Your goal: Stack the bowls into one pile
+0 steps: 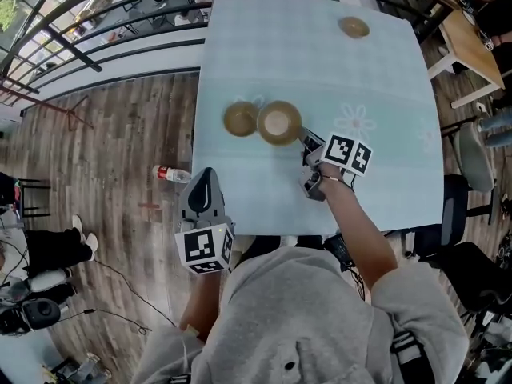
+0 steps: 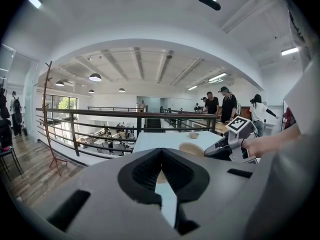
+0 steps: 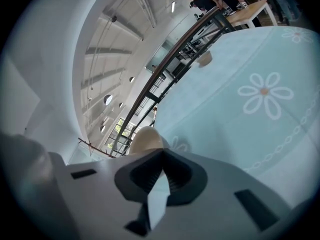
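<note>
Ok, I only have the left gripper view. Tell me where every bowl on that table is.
Observer: There are three. The brown bowl, mostly hidden in your view by the left tool, sits close beside the pale bowl, on its left.
Operator: Now give me the right tool's jaws.
Observer: The right tool has its jaws together at the pale bowl's rim; it looks gripped.
Operator: Place the third one.
Observer: The far bowl stands alone near the far right corner of the table.
</note>
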A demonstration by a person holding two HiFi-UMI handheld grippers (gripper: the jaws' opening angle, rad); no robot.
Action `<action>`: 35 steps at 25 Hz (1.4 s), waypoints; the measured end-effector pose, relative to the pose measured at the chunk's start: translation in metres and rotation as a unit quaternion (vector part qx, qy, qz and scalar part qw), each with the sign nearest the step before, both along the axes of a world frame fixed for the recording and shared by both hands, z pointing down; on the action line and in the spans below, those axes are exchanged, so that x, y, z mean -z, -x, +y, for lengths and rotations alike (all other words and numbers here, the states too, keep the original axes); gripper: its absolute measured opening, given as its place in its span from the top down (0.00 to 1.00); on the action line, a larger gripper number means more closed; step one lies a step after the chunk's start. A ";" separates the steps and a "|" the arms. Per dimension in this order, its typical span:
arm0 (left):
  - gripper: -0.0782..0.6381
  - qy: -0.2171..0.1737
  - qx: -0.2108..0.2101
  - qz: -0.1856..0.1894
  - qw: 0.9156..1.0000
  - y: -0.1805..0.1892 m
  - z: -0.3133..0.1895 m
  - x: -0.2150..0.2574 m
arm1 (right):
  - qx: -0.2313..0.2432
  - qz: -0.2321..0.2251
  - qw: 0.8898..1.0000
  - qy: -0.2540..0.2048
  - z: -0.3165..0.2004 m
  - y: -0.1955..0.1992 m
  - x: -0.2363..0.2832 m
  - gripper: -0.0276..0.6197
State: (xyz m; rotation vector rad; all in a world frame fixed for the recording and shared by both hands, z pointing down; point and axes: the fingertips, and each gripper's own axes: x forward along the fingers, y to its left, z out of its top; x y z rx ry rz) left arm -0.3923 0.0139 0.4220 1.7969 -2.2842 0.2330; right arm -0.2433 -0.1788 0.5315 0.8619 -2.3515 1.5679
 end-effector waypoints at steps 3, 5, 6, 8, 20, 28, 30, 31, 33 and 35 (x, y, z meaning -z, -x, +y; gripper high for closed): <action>0.87 0.000 0.003 0.001 1.000 0.011 0.006 -0.003 | 0.009 0.002 1.000 0.000 0.004 0.023 -0.003 0.91; 0.87 0.000 0.005 0.003 1.000 0.018 0.009 -0.004 | 0.014 0.003 1.000 0.002 0.006 0.036 -0.004 0.91; 0.87 0.000 0.006 0.004 1.000 0.022 0.011 -0.004 | 0.015 0.004 1.000 0.004 0.007 0.042 -0.005 0.91; 0.87 0.000 0.009 0.006 1.000 0.029 0.013 -0.005 | 0.017 0.008 1.000 0.008 0.009 0.052 -0.009 0.91; 0.87 0.001 0.022 0.020 1.000 0.064 0.019 -0.014 | 0.009 0.040 0.999 0.033 0.004 0.094 -0.043 0.91; 0.87 0.004 0.034 0.022 0.999 0.077 0.027 -0.019 | 0.003 0.065 0.997 0.052 0.002 0.106 -0.072 0.91; 0.87 0.005 0.036 0.022 0.999 0.078 0.027 -0.019 | 0.001 0.064 0.996 0.057 0.002 0.108 -0.075 0.91; 0.87 0.005 0.036 0.023 0.999 0.078 0.027 -0.019 | 0.000 0.063 0.996 0.060 0.002 0.108 -0.076 0.91; 0.87 0.005 0.036 0.023 0.999 0.078 0.027 -0.019 | 0.000 0.061 0.996 0.065 0.002 0.108 -0.077 0.91; 0.87 0.004 0.037 0.022 0.999 0.077 0.027 -0.018 | 0.001 0.062 0.996 0.066 0.003 0.108 -0.079 0.91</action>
